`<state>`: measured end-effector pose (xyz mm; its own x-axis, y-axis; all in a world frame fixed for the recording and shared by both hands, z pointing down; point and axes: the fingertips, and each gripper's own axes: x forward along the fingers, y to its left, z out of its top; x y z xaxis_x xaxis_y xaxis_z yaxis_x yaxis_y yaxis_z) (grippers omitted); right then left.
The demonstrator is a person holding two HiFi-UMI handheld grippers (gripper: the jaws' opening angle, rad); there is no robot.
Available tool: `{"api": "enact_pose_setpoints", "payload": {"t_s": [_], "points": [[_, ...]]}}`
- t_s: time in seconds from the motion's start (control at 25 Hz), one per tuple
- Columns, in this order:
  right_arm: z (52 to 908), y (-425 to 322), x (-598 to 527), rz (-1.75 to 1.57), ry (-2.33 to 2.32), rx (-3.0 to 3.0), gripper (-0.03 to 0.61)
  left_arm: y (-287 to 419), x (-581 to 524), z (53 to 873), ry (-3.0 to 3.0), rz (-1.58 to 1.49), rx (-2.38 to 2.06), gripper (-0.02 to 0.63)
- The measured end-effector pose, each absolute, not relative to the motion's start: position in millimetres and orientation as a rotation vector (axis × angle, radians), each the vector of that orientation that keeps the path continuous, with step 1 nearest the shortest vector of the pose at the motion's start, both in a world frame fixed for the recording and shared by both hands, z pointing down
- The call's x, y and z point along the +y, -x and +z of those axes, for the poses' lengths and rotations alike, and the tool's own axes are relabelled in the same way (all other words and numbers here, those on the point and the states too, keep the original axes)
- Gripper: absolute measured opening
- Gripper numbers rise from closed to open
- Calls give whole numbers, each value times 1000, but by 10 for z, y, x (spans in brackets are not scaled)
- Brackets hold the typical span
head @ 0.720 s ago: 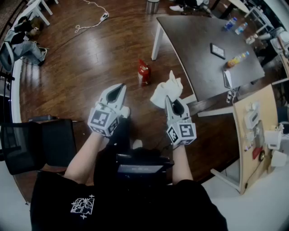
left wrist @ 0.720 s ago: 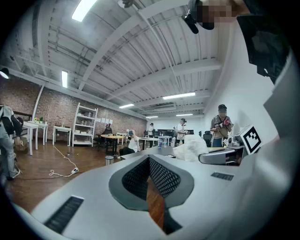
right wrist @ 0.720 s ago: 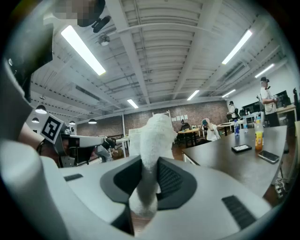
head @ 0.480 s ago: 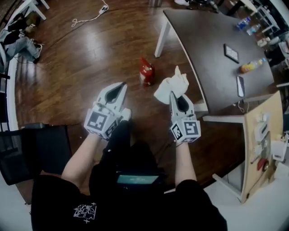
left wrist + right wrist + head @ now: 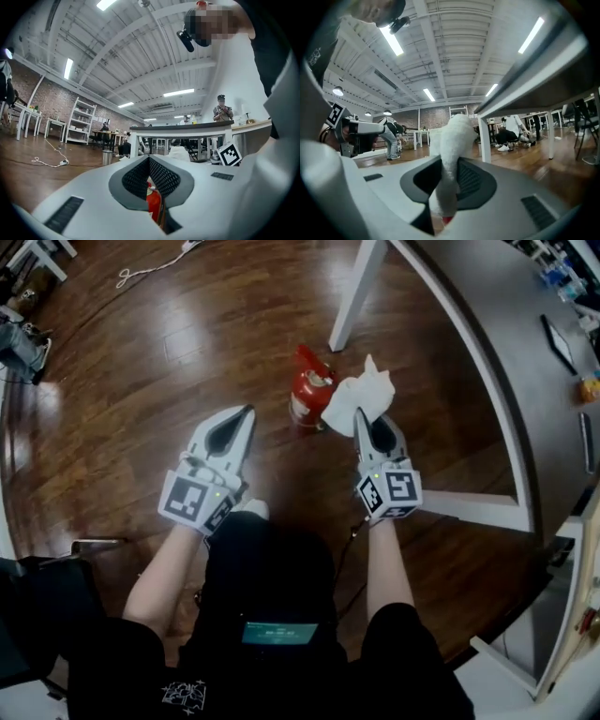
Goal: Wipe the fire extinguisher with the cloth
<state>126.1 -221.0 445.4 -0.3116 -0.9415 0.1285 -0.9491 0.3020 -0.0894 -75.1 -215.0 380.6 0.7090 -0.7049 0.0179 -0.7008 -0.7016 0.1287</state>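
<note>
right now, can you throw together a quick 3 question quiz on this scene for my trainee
1. True or false: the left gripper is shut and empty.
2. Where does the fire extinguisher stand?
A. on the table top
B. on the wood floor, near a white table leg
C. on a chair seat
3. What is clamped between the jaws of the right gripper?

Key
1. True: its jaws are together, with nothing between them.
2. B
3. The white cloth.
</note>
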Motion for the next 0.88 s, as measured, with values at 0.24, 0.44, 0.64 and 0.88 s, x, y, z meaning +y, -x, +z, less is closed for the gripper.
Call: {"api": "enact_pose_setpoints", "payload": {"t_s": [0.24, 0.44, 0.64, 0.88], "points": [[5205, -1184, -2345, 260, -1844, -2493, 98, 908, -2234, 4442, -2780, -70, -1188, 3], [5380, -1099, -2477, 218, -1828, -2511, 103, 1039, -2171, 4649, -2757, -67, -1237, 3], [5646, -1043, -2844, 168, -1770, -2433, 100, 1163, -2108, 4593, -2743, -99, -1258, 3], [6488, -1174, -2712, 315, -1806, -2322, 98, 1241, -1994, 4570, -2748, -84, -1273, 3]]}}
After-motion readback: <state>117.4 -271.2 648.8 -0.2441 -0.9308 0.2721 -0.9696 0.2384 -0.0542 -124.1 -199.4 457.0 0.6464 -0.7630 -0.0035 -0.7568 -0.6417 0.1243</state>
